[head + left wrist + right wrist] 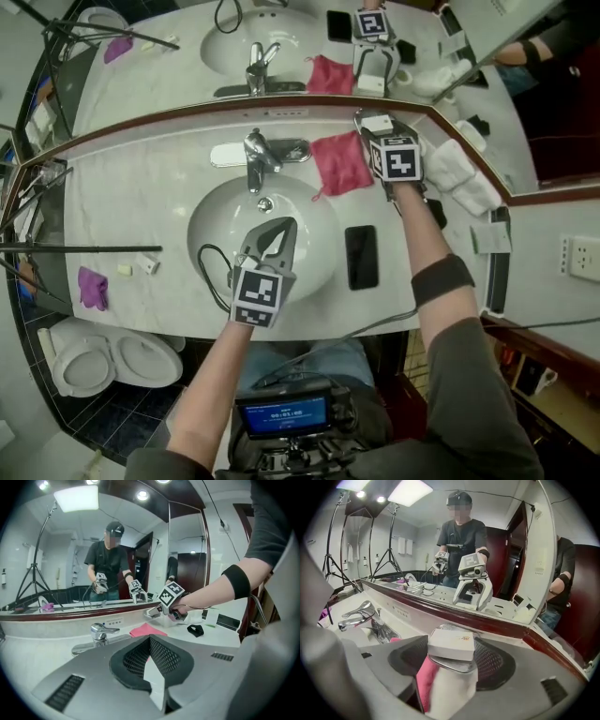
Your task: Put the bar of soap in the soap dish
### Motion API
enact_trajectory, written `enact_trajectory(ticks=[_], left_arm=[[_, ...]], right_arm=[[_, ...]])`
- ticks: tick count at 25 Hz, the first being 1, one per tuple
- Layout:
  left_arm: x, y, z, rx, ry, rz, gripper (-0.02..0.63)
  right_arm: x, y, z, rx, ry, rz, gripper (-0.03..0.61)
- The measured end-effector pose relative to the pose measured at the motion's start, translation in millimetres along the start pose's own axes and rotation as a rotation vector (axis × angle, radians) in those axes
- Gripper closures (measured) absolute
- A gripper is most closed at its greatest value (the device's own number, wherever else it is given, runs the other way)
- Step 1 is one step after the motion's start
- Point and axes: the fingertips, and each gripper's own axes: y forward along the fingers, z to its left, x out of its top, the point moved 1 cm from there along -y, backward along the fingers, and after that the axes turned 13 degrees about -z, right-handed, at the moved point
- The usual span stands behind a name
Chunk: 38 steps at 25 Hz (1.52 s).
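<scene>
The bar of soap (451, 644) is a white boxed block held level between the jaws of my right gripper (453, 657), which is shut on it. Just beneath it lies the shiny metal soap dish (454, 665), against the mirror's ledge; I cannot tell whether the bar touches it. From the head view the soap (378, 123) and right gripper (377, 131) are at the back right of the counter. My left gripper (277, 231) hangs shut and empty over the sink basin (216, 225); in its own view the left gripper (151, 643) has its jaws pressed together.
A pink cloth (340, 161) lies just left of the soap dish, beside the faucet (255, 156). A black phone (361, 257) lies right of the basin. Folded white towels (461, 174) sit at the right. A mirror backs the counter. A purple cloth (92, 287) lies far left.
</scene>
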Motion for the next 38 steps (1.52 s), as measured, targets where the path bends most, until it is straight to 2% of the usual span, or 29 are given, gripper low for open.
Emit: enact_trajectory(ticks=[9,14,19,23,27,30,34,38], left_arm=[[0,-14,7,0.045,-0.009,-0.004,0.614],[5,-24,13,0.061,-0.007,-0.001,0.614],[17,-32,17,0.062,0.004,-0.011,0.614],[29,-46,19,0.057,0.012,-0.017,0.614],[40,-60,22,0.045,0.013,-0.030,0.614],[46,-73,24,0.035,0.019,-0.036,0.614],[53,-84,25,0.010,0.029,-0.045,0.614],[59,-91,26,-0.024,0.034,-0.059,0.614]], right_arm=[[-13,4,-1,-0.016,0.073,0.051,0.230],[-9,-2,-1,-0.022,0.071,0.047,0.218],[5,-22,-1,-0.041,0.080,0.020,0.218],[18,-54,14,-0.020,0.097,-0.030,0.230],[26,-93,28,-0.004,0.112,-0.077,0.288],[34,-123,44,0.012,0.115,-0.121,0.357],[42,-165,54,-0.011,0.125,-0.167,0.460],[47,-205,62,-0.041,0.154,-0.206,0.525]])
